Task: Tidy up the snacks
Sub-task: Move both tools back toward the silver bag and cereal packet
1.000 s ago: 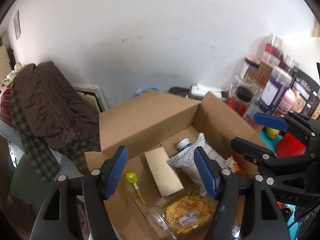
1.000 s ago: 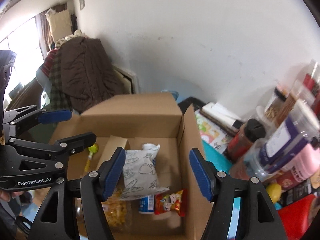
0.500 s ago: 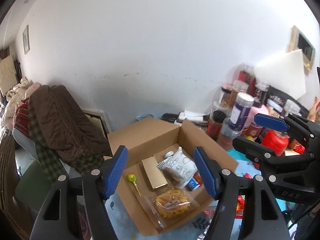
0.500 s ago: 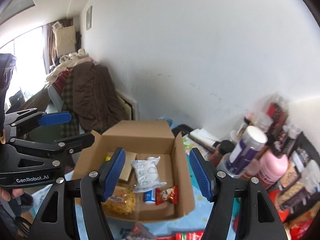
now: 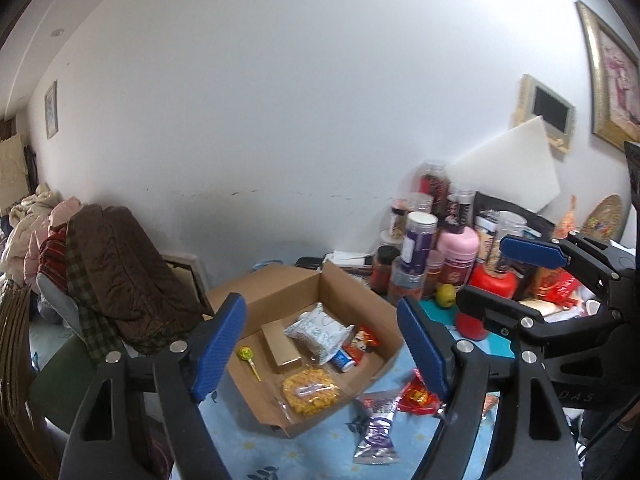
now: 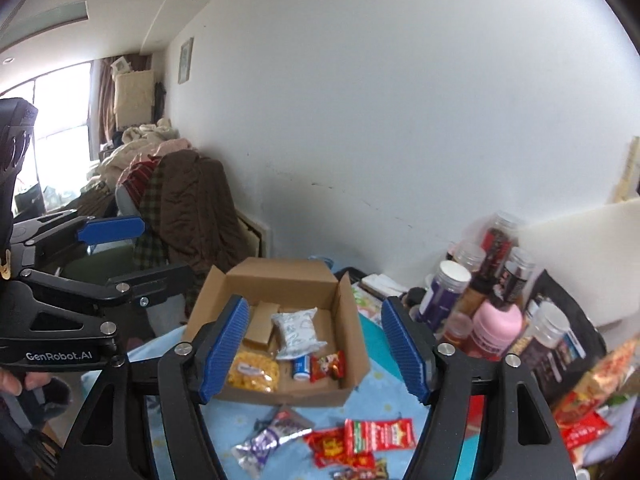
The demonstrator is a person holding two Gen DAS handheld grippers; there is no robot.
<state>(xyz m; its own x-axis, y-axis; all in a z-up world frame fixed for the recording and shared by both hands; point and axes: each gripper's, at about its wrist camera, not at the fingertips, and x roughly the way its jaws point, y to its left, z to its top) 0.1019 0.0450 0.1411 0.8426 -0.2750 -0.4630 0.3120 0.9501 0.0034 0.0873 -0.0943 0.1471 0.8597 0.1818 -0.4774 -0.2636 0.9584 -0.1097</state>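
An open cardboard box (image 5: 280, 280) (image 6: 280, 276) sits on the blue tablecloth (image 5: 320, 452). It holds a white patterned pouch (image 5: 320, 330) (image 6: 296, 330), a yellow snack bag (image 5: 308, 392) (image 6: 252, 372), a lollipop (image 5: 245, 354), a tan carton (image 5: 280, 342), a red packet (image 5: 362, 342) and a small blue-white bottle (image 5: 343, 360). In front of it lie a purple-silver packet (image 5: 376, 432) (image 6: 268, 436) and red packets (image 5: 420, 394) (image 6: 376, 436). My left gripper (image 5: 320, 302) (image 6: 148, 250) and right gripper (image 6: 315, 305) (image 5: 504, 276) hover side by side above and short of the box, jaws opening, nothing between them.
Jars and bottles (image 5: 420, 256), among them a pink bottle (image 6: 496, 328), crowd the table's right side against the white wall, with more snack bags (image 6: 592, 392) at far right. A chair draped with a brown coat (image 5: 116, 272) stands left of the table.
Both grippers have drawn back and upward from the box, which now looks smaller and farther. The loose packets on the cloth have come into view. Both sets of jaws stand slightly wider.
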